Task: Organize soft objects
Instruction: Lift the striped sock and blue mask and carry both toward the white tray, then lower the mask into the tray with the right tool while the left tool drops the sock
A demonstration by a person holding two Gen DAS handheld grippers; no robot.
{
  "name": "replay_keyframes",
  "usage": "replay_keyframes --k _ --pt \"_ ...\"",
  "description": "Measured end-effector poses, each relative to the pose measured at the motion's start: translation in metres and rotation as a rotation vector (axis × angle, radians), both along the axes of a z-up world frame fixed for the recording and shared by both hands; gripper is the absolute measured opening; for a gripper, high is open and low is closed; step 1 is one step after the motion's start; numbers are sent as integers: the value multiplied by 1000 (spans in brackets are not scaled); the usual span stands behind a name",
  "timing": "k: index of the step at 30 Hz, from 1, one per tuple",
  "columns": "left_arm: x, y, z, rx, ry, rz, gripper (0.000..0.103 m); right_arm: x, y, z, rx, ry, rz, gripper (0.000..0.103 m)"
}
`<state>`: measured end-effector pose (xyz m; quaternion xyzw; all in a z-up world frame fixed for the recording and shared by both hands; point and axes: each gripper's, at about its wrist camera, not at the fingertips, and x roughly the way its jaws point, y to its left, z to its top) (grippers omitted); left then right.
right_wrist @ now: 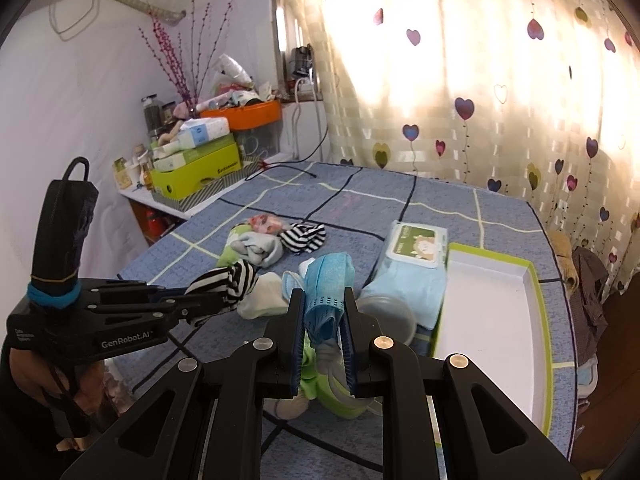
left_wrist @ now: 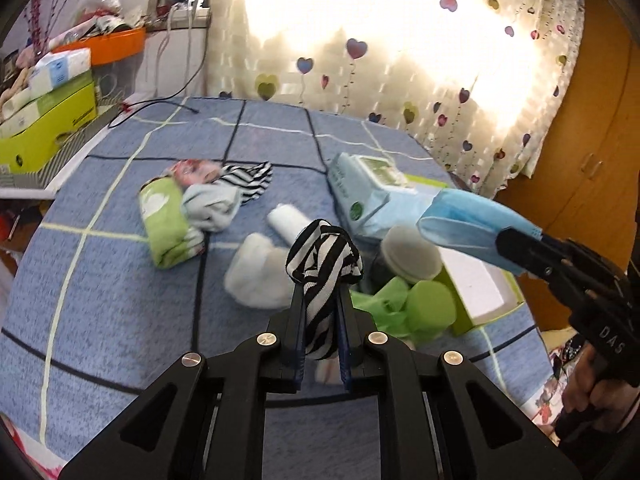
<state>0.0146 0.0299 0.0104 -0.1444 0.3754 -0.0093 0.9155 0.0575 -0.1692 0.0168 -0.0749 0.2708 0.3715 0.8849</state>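
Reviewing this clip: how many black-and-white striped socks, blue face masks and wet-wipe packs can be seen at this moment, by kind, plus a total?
Striped socks: 2, one in the left gripper as the held striped sock, one as the striped sock on the bed.
Blue face masks: 1, the blue face mask in the right gripper.
Wet-wipe packs: 1, the wet-wipe pack.
Total: 4

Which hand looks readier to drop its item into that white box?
Probably the right: the right gripper, clamped on the blue mask, sits beside the box; the left gripper holds the striped sock farther away.
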Motion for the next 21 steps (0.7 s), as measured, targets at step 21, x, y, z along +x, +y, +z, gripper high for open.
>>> replay_keyframes --k 21 --pt "74 -104 32 44 -23 -197 14 44 -95 -8 54 23 -196 16"
